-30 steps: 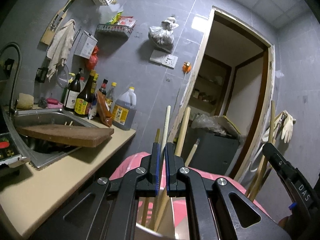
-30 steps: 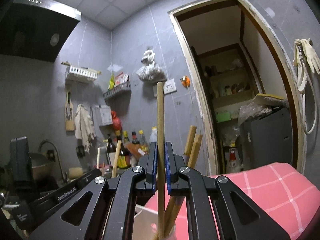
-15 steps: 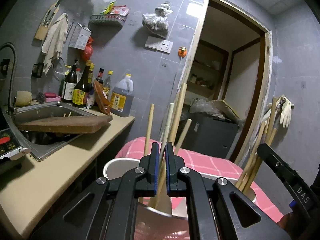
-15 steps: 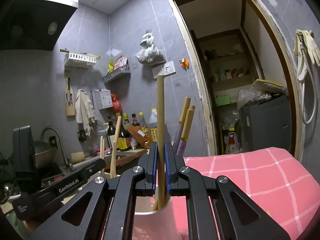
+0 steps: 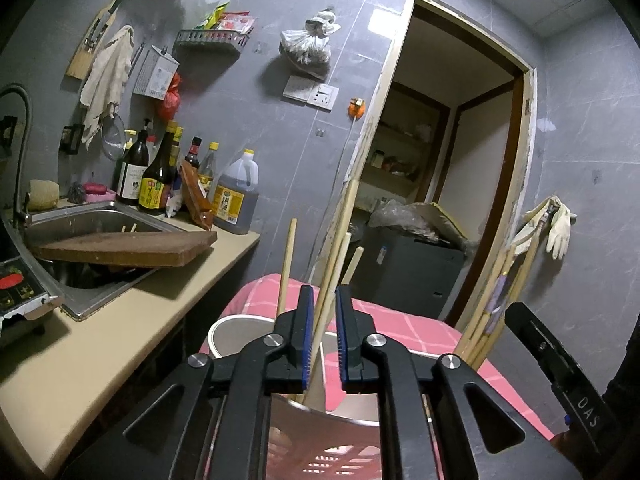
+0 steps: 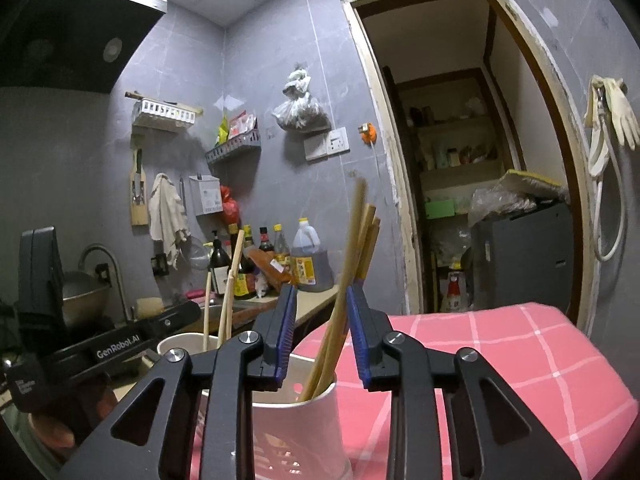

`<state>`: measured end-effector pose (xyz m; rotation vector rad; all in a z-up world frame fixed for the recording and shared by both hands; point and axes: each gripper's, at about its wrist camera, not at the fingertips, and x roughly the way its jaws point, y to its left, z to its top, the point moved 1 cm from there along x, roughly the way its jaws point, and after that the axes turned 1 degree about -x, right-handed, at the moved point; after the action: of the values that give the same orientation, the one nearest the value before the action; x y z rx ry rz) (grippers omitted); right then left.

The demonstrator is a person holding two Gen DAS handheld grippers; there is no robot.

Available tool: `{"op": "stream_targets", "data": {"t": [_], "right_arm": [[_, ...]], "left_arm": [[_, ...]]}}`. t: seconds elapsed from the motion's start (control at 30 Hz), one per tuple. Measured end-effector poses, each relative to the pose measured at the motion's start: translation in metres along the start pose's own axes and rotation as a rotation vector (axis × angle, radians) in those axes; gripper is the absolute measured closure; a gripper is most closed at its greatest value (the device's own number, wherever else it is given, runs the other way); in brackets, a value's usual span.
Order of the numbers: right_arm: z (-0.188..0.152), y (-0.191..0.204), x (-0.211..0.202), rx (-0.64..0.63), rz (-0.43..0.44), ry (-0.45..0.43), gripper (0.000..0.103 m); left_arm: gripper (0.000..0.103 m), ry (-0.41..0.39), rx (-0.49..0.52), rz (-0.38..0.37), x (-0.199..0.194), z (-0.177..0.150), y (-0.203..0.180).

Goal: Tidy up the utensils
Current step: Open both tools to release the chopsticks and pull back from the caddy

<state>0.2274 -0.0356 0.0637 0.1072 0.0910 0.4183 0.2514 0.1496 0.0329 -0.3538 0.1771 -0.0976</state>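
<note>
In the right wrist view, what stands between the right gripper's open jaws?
The wooden chopsticks, leaning loose in the white utensil holder under the right gripper. One looks blurred. The right wrist view shows this.

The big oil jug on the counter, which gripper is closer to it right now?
Left. The left gripper sits over the holder on the counter side, nearer the oil jug; the right gripper works the holder further from the counter.

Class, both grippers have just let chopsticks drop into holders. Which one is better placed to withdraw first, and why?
Right, probably: the right gripper gapes wider around its chopsticks. The left gripper leaves its chopsticks little room.
</note>
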Motion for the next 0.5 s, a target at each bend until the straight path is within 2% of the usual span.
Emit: {"op": "stream_targets", "data": {"t": [0.1,0.13,0.17,0.23,0.37,0.4,0.43,0.47,0.5], "right_arm": [[0.004,0.000,-0.008,-0.016,-0.019,-0.025,0.077],[0.006,-0.001,-0.011,-0.019,-0.024,-0.034,0.072],[0.008,-0.003,-0.014,-0.019,-0.028,-0.041,0.063],[0.012,-0.006,-0.022,-0.011,-0.037,-0.059,0.053],[0.022,-0.016,-0.041,-0.010,-0.062,-0.086,0.045],[0.025,-0.019,-0.046,-0.008,-0.067,-0.092,0.045],[0.027,-0.021,-0.050,-0.008,-0.073,-0.095,0.041],[0.030,-0.025,-0.056,-0.008,-0.082,-0.098,0.034],[0.031,-0.028,-0.062,-0.006,-0.089,-0.102,0.032]], "left_arm": [[0.084,-0.008,0.001,-0.012,-0.006,0.003,-0.004],[0.081,-0.012,0.004,-0.016,-0.008,0.004,-0.007],[0.080,-0.014,0.007,-0.019,-0.010,0.005,-0.009],[0.071,-0.019,0.016,-0.025,-0.014,0.007,-0.015],[0.059,-0.034,0.032,-0.045,-0.023,0.011,-0.029],[0.053,-0.037,0.037,-0.049,-0.025,0.012,-0.033],[0.045,-0.039,0.040,-0.051,-0.026,0.013,-0.036],[0.043,-0.041,0.042,-0.054,-0.028,0.013,-0.039],[0.039,-0.043,0.046,-0.063,-0.031,0.013,-0.044]]}}
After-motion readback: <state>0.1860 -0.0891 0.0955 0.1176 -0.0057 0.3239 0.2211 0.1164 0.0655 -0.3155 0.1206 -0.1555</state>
